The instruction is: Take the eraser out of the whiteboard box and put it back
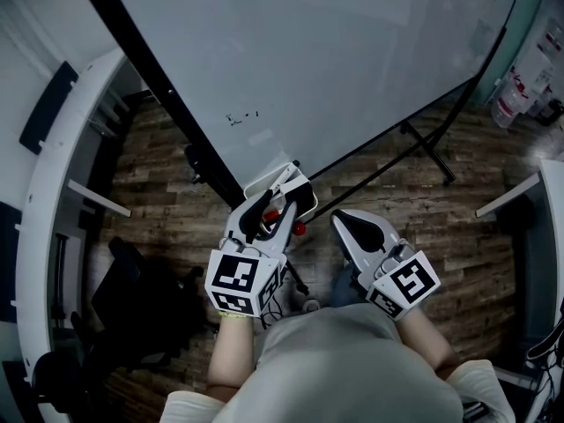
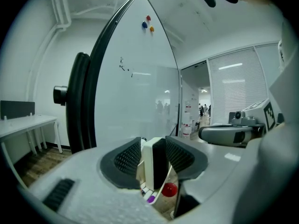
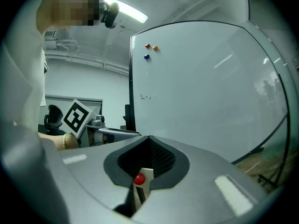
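I judge that the eraser is at the mouth of the whiteboard box — coming out or going back, I cannot tell which. My left gripper clamps it, jaws partly apart, pads on both its sides. Next I must lower it straight, then release. My right gripper is closed on nothing.

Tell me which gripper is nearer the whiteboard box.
Left. The left gripper hangs over the whiteboard box, jaws closed on the eraser. The right gripper, jaws shut and empty, sits off to the box's right in the head view, clear of it.
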The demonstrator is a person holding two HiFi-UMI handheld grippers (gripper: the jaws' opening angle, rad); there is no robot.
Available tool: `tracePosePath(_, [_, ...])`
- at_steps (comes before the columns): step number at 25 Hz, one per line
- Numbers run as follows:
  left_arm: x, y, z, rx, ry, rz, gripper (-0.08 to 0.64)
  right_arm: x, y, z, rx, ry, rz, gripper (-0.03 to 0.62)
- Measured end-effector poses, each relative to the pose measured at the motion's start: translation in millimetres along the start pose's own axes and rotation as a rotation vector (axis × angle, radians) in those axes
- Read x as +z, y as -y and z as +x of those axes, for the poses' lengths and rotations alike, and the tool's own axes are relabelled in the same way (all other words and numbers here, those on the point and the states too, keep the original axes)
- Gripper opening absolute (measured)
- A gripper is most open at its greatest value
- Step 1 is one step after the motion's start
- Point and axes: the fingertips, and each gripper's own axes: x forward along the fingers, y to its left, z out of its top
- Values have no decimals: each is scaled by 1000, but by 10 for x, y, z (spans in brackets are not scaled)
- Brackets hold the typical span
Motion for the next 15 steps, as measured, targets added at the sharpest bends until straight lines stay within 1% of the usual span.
tracePosePath(6, [21,-54,-132,31,35,-40,94,18,-96,12,5,4,-6,6])
tracePosePath(9, [8,-62,-200,40,40,-43,73,12,-157,3,5,7,-7,6])
tracePosePath(15, [-36,-17,-347,40,42,-49,54,-13,-297,-19,4,6,-6,8])
